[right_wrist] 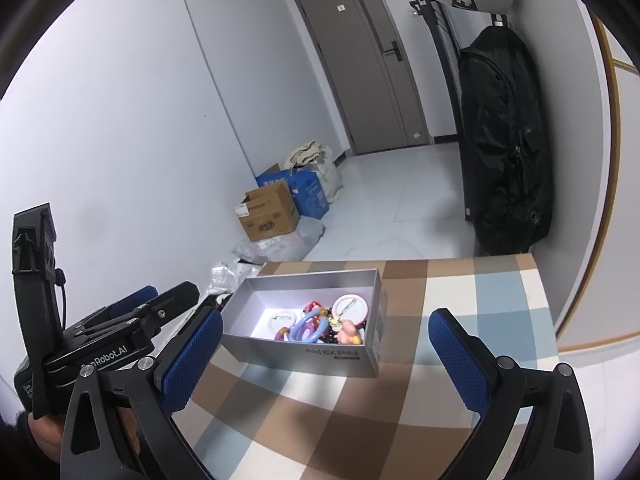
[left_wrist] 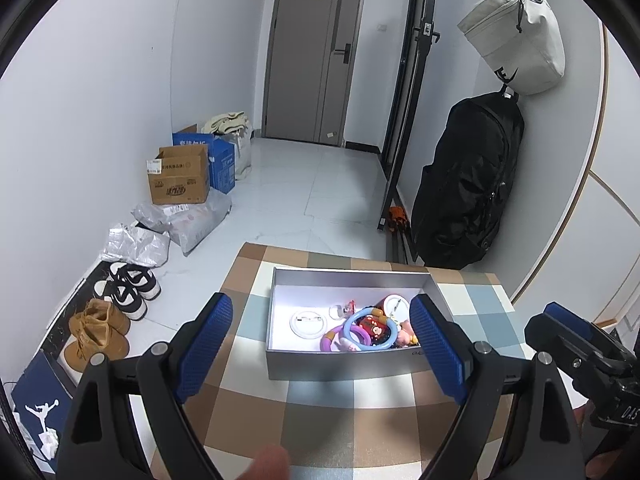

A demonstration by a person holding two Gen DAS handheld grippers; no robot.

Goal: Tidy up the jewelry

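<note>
Left wrist view: left gripper (left_wrist: pixel 320 348) spread wide, empty, hovering in front of the grey box (left_wrist: pixel 344 364) on the checkered tablecloth (left_wrist: pixel 320 412). Bracelets (left_wrist: pixel 370 328) and round badges (left_wrist: pixel 306 323) lie inside the box, mostly right half.

Right wrist view: right gripper (right_wrist: pixel 326 360) also spread, empty, box (right_wrist: pixel 320 354) just ahead; left gripper (right_wrist: pixel 132 312) left of box.

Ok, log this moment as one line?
phase: hover | left gripper: open, empty | right gripper: open, empty | jewelry: inside grey box | box: on checked cloth

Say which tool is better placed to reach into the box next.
Probably the left tool: it is open, and the box with its rings sits straight between its fingers. The right tool, also open, has the box off to its left.
</note>
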